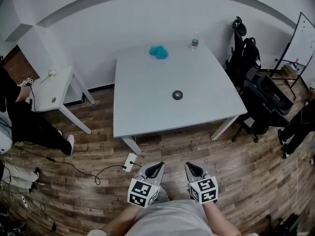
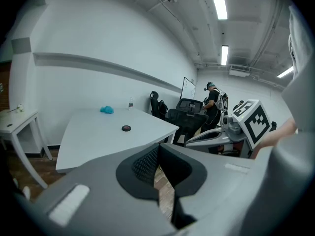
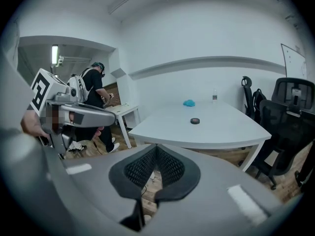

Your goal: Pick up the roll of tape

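Note:
A small black roll of tape (image 1: 177,95) lies flat near the middle of the white table (image 1: 147,112). It also shows far ahead in the left gripper view as the tape (image 2: 126,128) and in the right gripper view as the tape (image 3: 195,121). Both grippers hang over the wooden floor, well short of the table's near edge. My left gripper (image 1: 159,166) is shut and empty, its pads meeting (image 2: 157,149). My right gripper (image 1: 189,166) is beside it, also shut with nothing between the pads (image 3: 156,150).
A blue cloth (image 1: 159,52) and a water bottle (image 1: 195,43) sit at the table's far edge. A small white side table (image 1: 51,95) and a person's legs (image 1: 29,124) are at left. Black office chairs (image 1: 266,100) stand at right. A power strip with cables (image 1: 130,162) lies on the floor.

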Demonstrator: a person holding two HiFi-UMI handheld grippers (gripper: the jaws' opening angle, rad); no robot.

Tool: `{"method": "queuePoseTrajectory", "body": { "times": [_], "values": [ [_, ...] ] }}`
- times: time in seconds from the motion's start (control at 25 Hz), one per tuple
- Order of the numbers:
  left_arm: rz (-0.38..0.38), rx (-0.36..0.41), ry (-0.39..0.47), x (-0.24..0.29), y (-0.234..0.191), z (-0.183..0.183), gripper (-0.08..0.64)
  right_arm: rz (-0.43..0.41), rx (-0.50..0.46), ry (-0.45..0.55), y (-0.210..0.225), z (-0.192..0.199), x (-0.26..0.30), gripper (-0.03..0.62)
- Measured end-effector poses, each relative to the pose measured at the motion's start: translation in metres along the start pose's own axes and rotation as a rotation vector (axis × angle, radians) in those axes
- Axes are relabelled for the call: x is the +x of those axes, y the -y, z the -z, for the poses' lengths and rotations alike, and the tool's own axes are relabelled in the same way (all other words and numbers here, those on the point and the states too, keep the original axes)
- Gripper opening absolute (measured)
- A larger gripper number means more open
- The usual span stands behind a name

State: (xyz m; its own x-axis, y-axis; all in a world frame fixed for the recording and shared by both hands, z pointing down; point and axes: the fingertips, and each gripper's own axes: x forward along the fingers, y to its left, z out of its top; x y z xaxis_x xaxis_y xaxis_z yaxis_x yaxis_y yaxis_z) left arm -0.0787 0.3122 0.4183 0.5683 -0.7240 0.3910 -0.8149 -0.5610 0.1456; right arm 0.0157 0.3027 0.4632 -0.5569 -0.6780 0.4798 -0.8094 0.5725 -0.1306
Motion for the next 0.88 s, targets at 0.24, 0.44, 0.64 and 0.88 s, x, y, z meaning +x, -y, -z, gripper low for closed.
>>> {"method": "queuePoseTrajectory", "body": {
  "times": [0.24,0.44,0.64,0.88],
  "values": [
    [0.018,0.001,0.001,0.002,-0.005,0.001,0.015,0.009,-0.002,0.004,-0.003,-0.003,0.005,0.008],
    [0.025,0.002,-0.005,0.007,-0.011,0.001,0.015,0.007,0.001,0.0,-0.004,-0.004,0.013,0.008],
    [0.023,-0.002,-0.007,0.016,-0.02,-0.001,0.015,0.003,0.007,-0.005,0.002,-0.004,0.024,0.008],
    [0.021,0.0,-0.006,0.037,-0.037,-0.011,0.015,0.004,0.012,-0.003,0.02,-0.015,0.043,0.006]
  ]
}}
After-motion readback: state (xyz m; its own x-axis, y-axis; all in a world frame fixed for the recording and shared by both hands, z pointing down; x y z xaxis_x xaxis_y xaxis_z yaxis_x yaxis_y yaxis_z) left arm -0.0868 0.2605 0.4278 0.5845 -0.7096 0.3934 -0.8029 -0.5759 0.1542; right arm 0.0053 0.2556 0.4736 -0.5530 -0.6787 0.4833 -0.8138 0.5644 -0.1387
